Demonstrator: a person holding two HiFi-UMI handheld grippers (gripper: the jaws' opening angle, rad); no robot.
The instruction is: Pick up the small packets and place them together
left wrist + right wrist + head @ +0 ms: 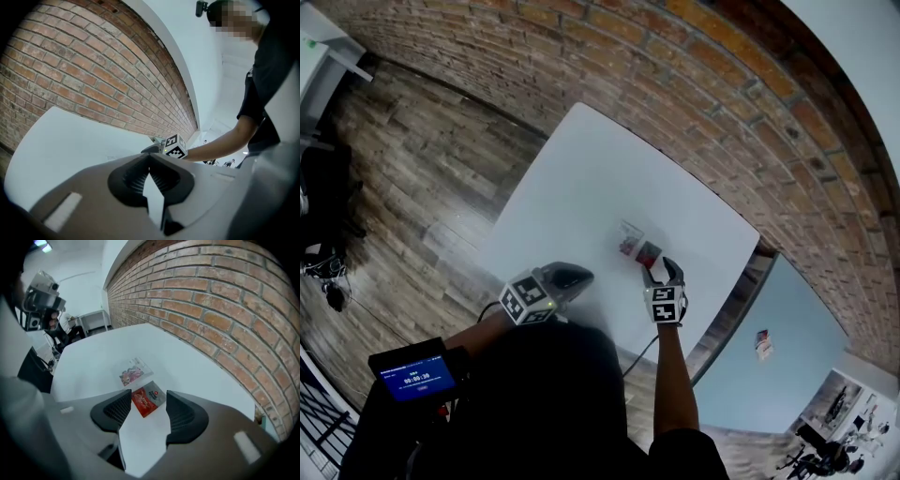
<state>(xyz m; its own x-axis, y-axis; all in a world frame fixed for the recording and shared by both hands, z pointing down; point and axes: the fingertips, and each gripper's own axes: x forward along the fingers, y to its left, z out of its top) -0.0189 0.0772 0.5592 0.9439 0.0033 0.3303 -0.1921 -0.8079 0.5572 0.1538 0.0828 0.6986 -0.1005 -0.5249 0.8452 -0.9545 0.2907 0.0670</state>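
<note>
White laminate covered the square table (581, 178) that stood against the red brick wall (722, 94), and both small packets lay on it near the edge closest to the person. The red foil packet with a white end panel (147, 401) lay flat just beside the pale packet printed with a pink picture (134, 371), their corners so close that whether they touched could not be told. No other packet showed anywhere on the tabletop, so the gathering looked done or nearly so, and at most a last nudge to square the pair up seemed left. The right gripper (661, 272) hung over the red packet with its two ribbed fingers spread wide. The packet showed in the gap between them but lay on the table, and neither pad pressed on it. The left gripper (150, 161) was held nearly level off to the side of the pair, its fingers pressed together with nothing between them. Both packets looked thin, flat and uncrumpled, and the red one was turned at a slant to the pale one
</note>
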